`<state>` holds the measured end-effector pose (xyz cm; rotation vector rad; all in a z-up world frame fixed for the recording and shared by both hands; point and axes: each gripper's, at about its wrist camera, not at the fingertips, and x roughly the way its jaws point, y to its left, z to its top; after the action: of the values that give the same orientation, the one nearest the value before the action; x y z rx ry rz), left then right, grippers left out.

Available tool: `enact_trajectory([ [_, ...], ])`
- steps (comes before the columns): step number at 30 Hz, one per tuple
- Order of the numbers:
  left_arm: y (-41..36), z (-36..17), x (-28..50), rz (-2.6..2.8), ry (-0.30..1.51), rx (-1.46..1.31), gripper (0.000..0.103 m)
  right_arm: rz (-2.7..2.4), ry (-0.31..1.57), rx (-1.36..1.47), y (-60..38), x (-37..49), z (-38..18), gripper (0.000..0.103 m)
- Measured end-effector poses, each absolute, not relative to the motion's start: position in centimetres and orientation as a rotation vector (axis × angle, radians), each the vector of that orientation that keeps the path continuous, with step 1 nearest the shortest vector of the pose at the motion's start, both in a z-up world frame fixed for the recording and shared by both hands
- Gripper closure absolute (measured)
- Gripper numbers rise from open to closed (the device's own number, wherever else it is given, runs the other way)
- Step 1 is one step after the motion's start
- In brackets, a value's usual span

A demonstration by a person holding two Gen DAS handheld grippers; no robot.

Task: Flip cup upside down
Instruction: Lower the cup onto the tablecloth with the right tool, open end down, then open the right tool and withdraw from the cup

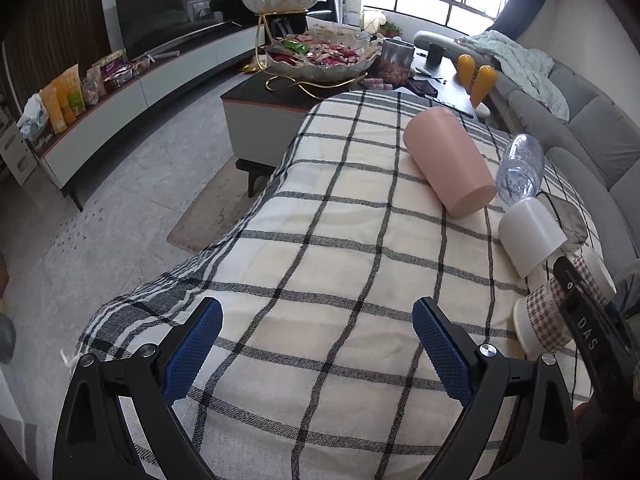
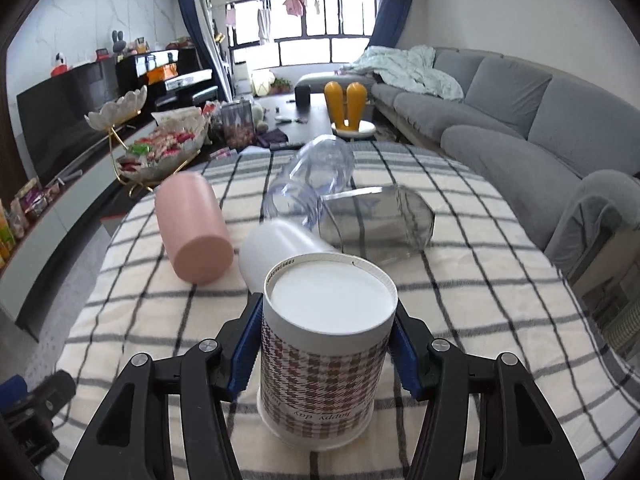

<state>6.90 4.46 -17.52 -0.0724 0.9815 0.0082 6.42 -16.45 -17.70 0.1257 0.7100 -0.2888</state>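
Note:
A houndstooth paper cup (image 2: 324, 352) stands upside down, base up, on the checked cloth (image 2: 480, 300). My right gripper (image 2: 324, 344) is shut on the cup, blue pads pressed on both sides. In the left wrist view the same cup (image 1: 548, 316) shows at the right edge with the right gripper across it. My left gripper (image 1: 318, 344) is open and empty, low over the cloth (image 1: 320, 240), well left of the cup.
A pink cup (image 2: 192, 228) (image 1: 448, 160), a white cup (image 2: 280, 248) (image 1: 528, 236), a clear plastic cup (image 2: 316, 180) (image 1: 520, 168) and a grey transparent cup (image 2: 380, 220) lie on their sides behind. A snack bowl (image 1: 320, 56) and a sofa (image 2: 520, 120) stand beyond.

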Motion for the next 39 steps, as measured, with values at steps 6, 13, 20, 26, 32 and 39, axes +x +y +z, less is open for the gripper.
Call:
enact_trajectory([
  [6, 4.5, -17.6, 6.9, -0.015, 0.984, -0.083, 0.006, -0.274, 0.746, 0.110, -16.0, 5.4, -18.2, 0.045],
  [13, 4.2, -17.4, 6.8, -0.031, 0.980, -0.073, 0.006, -0.261, 0.740, 0.098, -15.8, 5.1, -17.9, 0.037],
  [20, 3.7, -15.7, 6.1, -0.059, 0.977, -0.074, 0.006, -0.241, 0.674, 0.066, -15.4, 3.7, -14.6, 0.023],
  [26, 2.6, -11.5, 4.3, -0.085, 0.872, -0.052, 0.004, -0.278, 0.622, 0.058, -16.6, 1.6, -10.1, 0.014],
  [32, 1.0, -7.1, 2.9, -0.117, 0.768, -0.055, 0.000, -0.294, 0.588, 0.065, -18.4, -0.9, -6.1, 0.009],
  [39, -0.4, -4.5, 1.4, -0.140, 0.707, -0.032, 0.000, -0.319, 0.615, 0.113, -20.3, -2.5, -4.7, 0.005],
])
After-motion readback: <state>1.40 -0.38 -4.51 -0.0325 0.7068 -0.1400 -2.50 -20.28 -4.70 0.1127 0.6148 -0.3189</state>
